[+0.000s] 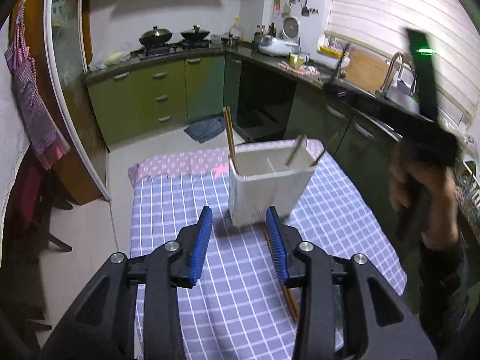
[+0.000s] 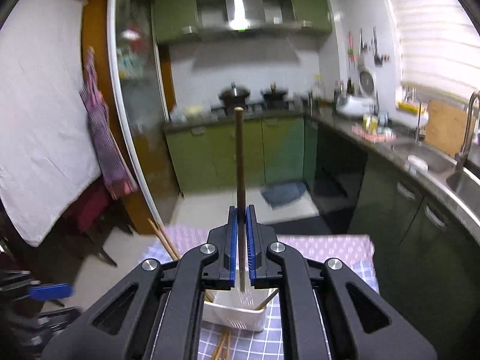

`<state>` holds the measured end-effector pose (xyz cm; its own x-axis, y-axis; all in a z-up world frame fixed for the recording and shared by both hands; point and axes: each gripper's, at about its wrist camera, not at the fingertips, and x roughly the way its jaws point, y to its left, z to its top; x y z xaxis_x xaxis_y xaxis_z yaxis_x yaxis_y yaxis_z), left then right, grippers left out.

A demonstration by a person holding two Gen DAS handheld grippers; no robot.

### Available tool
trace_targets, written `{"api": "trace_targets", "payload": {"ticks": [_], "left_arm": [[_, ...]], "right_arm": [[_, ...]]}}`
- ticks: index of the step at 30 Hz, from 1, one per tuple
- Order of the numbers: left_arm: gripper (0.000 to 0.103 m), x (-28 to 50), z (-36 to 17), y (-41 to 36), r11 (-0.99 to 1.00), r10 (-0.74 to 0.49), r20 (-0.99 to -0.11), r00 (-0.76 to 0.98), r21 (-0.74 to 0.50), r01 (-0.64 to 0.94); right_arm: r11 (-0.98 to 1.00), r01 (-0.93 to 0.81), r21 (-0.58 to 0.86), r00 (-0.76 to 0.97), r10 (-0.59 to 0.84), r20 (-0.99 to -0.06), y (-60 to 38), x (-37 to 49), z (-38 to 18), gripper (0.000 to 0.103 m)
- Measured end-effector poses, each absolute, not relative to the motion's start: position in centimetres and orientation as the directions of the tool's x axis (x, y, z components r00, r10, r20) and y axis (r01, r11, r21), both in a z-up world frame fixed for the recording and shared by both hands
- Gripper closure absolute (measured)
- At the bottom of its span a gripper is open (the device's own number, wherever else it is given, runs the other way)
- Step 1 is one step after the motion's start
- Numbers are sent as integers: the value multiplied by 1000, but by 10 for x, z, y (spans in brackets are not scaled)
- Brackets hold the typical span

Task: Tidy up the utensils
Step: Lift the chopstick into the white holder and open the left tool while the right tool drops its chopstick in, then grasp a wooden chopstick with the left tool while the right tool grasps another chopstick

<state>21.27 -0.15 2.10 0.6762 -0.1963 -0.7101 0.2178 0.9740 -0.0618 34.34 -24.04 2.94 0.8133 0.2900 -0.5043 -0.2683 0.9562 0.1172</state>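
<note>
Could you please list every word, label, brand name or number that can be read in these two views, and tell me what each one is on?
None can be read.
Bottles and jars on the back counter: labels too small and blurred.
Range hood: a green lit display, too blurred to read.
White utensil holder, chopsticks and checked tablecloth: no print visible.

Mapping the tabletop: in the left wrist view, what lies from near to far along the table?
left tool → loose chopsticks lying on the checked cloth → white utensil holder → pink patterned cloth at the table's far edge.
</note>
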Motion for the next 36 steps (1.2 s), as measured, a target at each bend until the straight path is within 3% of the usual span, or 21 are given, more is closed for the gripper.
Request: {"api": "trace_targets", "payload": {"ticks": [3, 5, 10, 12, 15, 21, 24, 27, 34, 36], "left_arm": [[67, 209, 12, -1, 972, -203, -730, 652, -71, 222], [67, 210, 6, -2, 971, -209, -748, 630, -84, 223], [67, 220, -16, -15, 968, -215, -793, 570, -97, 229], [67, 226, -29, -23, 967, -220, -814, 538, -108, 233], [66, 235, -55, -38, 966, -215, -857, 468, -115, 233], [67, 258, -118, -63, 964, -220, -931, 291, -161, 213], [76, 267, -141, -72, 967, -206, -949, 240, -160, 196], [76, 273, -156, -79, 968, -209, -957, 200, -174, 178], [78, 286, -169, -92, 977, -156, -968, 194, -123, 172], [79, 290, -172, -95, 980, -137, -972, 193, -104, 172]], "right_arm": [[958, -268, 104, 787, 280, -550, -234, 356, 7, 96], [958, -268, 98, 778, 276, -564, -232, 357, -1, 89], [943, -314, 109, 804, 325, -499, -245, 311, 21, 88], [932, -346, 111, 801, 355, -483, -256, 279, 26, 82], [921, -375, 110, 765, 374, -525, -271, 243, 16, 74], [946, -319, 61, 710, 282, -645, -302, 195, -62, 74], [955, -280, 99, 660, 266, -703, -318, 194, -102, 74], [961, -248, 125, 618, 256, -743, -331, 195, -131, 74], [960, -229, 161, 584, 267, -766, -344, 207, -153, 74], [960, -228, 163, 582, 269, -767, -345, 210, -153, 68]]}}
